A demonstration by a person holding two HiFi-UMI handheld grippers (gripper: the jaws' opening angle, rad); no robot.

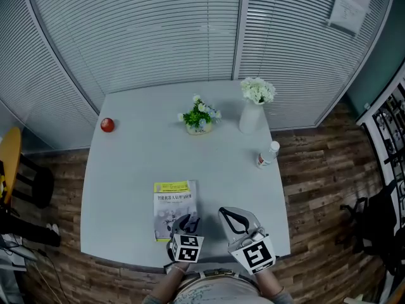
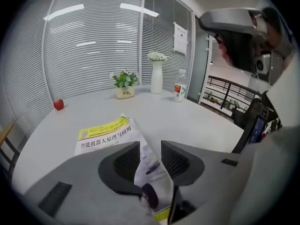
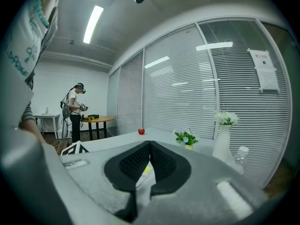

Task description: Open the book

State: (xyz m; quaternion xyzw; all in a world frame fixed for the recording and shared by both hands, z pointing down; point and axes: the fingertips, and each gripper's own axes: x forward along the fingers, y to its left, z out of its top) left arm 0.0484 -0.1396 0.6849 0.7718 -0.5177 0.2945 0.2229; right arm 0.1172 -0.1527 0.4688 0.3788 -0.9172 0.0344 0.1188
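Straddling the near right corner of the book (image 1: 172, 201), the left gripper (image 1: 188, 221) holds its jaws apart. In the left gripper view a strip of the glossy cover runs up between them. The left jaw overlaps that strip, so whether either pad touches it cannot be told. The book lies cover up at the near edge of the table (image 1: 139, 160), left of the middle. From the head view its near end is hidden under the gripper's marker cube.

Just right of the book, by the same near edge, the right gripper (image 1: 224, 213) has its fingertips closed together on nothing. Behind the tips its pads leave a slot showing a pale sliver with a touch of yellow, too small to name.

Farther out, a bottle (image 1: 267, 155) stands at the right edge. A white vase (image 1: 252, 114) of flowers and a small potted plant (image 1: 199, 119) stand toward the far edge, and an apple (image 1: 107, 125) sits by the left edge. The right gripper view cuts off the bottle's lower part behind the jaw body.
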